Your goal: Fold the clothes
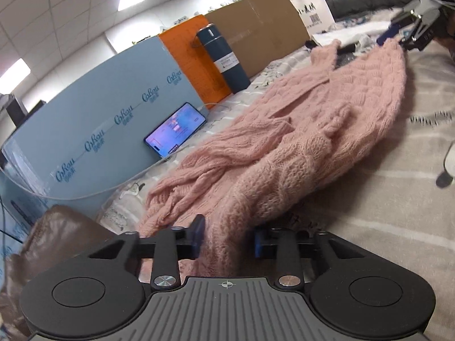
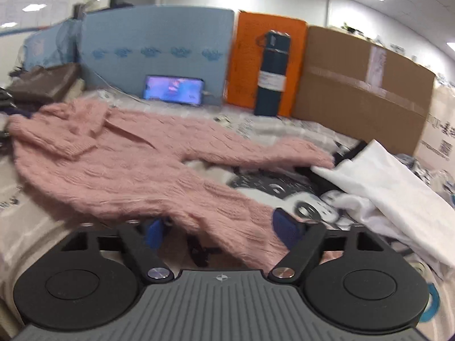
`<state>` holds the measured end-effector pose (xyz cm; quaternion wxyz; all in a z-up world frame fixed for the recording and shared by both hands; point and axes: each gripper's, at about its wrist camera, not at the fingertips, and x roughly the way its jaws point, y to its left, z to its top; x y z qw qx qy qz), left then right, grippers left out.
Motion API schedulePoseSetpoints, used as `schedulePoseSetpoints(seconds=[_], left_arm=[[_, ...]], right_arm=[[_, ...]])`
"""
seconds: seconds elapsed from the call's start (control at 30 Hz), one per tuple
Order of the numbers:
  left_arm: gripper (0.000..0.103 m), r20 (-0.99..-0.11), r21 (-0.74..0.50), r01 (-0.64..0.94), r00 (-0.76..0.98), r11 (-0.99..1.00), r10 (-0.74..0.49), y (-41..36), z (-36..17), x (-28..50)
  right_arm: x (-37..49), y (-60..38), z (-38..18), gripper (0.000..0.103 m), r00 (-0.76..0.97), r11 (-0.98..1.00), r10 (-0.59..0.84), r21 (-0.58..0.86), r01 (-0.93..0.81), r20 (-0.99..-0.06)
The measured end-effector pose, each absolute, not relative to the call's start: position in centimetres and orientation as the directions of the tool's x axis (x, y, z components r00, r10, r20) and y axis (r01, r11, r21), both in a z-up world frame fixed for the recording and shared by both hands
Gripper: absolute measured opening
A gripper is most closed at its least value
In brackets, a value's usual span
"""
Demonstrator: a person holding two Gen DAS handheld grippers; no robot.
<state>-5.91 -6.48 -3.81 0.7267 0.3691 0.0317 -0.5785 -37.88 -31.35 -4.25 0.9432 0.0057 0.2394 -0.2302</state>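
Observation:
A pink cable-knit sweater (image 1: 298,130) lies spread over the patterned bed cover (image 1: 384,199). My left gripper (image 1: 229,238) is shut on a bunched fold of it, with blue pads on either side of the knit. In the right wrist view the sweater (image 2: 128,170) stretches from the far left toward me, one sleeve reaching right. My right gripper (image 2: 223,231) has its blue pads spread wide, and the sweater's near corner lies between them. The right gripper also shows in the left wrist view (image 1: 409,31), at the sweater's far end.
A lit phone (image 1: 176,129) leans on a light-blue panel (image 1: 93,130). A dark teal flask (image 1: 224,59) stands by an orange board and a cardboard box (image 1: 256,37). A white garment (image 2: 392,190) lies right, a brown cushion (image 1: 57,236) left.

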Motion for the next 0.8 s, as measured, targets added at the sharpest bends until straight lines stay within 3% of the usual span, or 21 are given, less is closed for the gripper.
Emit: schedulePoseSetpoints(seconds=[0.03, 0.1, 0.2, 0.33, 0.43, 0.57, 0.7, 0.8], left_arm=[[0.027, -0.47, 0.492, 0.868, 0.33, 0.067, -0.819, -6.7, -3.8, -5.7], [0.021, -0.453, 0.484, 0.87, 0.342, 0.095, -0.823, -6.9, -3.5, -5.4], [0.016, -0.418, 0.418, 0.894, 0.349, 0.163, -0.839, -7.1, -2.5, -4.2], [0.014, -0.4, 0.232, 0.947, 0.302, 0.224, -0.865, -7.8, -0.7, -1.2], [0.014, -0.431, 0.182, 0.956, 0.288, 0.23, -0.855, -8.9, -0.3, 0.5], [0.016, -0.48, 0.138, 0.963, 0.271, 0.232, -0.834, -10.4, 0.1, 2.4], [0.023, -0.51, 0.119, 0.962, 0.271, 0.245, -0.816, -11.6, -0.1, 3.4], [0.041, -0.465, 0.135, 0.955, 0.296, 0.264, -0.834, -12.1, 0.4, 2.9]], right_arm=[[-37.8, -31.5, -4.0, 0.046, 0.803, 0.907, -0.406, -0.086, 0.412, -0.437], [-37.1, -32.4, -3.3, 0.027, 0.825, 0.918, -0.384, -0.074, 0.389, -0.414], [-35.6, -34.3, -2.0, 0.017, 0.843, 0.924, -0.371, -0.068, 0.375, -0.39], [-33.6, -36.8, -0.2, 0.013, 0.864, 0.933, -0.353, -0.061, 0.356, -0.358], [-32.0, -38.8, 1.0, 0.013, 0.875, 0.938, -0.341, -0.059, 0.342, -0.344], [-28.7, -42.1, 1.5, 0.013, 0.84, 0.94, -0.331, -0.073, 0.333, -0.429], [-26.0, -44.7, 0.7, 0.013, 0.786, 0.942, -0.31, -0.06, 0.331, -0.535], [-24.9, -45.4, -0.1, 0.015, 0.75, 0.94, -0.307, -0.063, 0.336, -0.587]])
